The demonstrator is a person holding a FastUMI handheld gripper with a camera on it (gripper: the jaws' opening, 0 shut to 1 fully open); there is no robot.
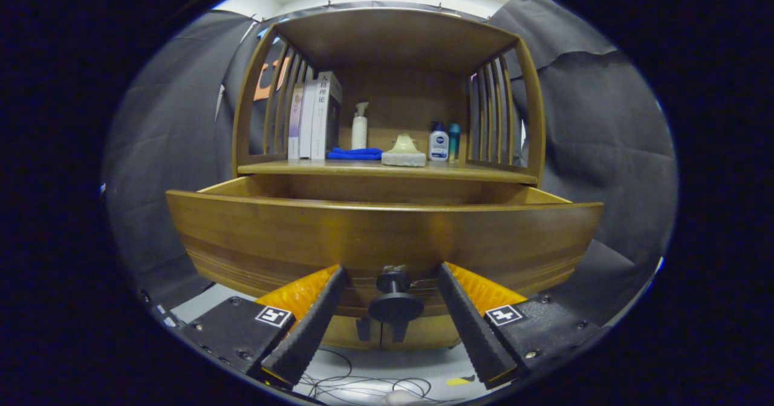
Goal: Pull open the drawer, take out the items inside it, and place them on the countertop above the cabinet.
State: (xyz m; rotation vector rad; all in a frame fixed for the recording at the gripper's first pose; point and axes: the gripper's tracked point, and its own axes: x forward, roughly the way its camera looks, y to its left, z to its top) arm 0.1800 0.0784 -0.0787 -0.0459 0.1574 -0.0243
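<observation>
Drawer of honey-brown wood (387, 236), pulled out from the cabinet, spans the middle of the frame, its curved front just ahead of the gripper (392, 271). The round dark knob (394, 300) sits between the two fingers, which stand spread wide either side of it, not touching it. Above the drawer, on the wooden countertop (387, 170) in the upper centre, stand upright books (314, 118), a white pump bottle (360, 126), a folded blue cloth (355, 153), a pale sponge-like block (404, 152) and two small bottles (444, 142). What lies inside the drawer is hidden behind its front.
</observation>
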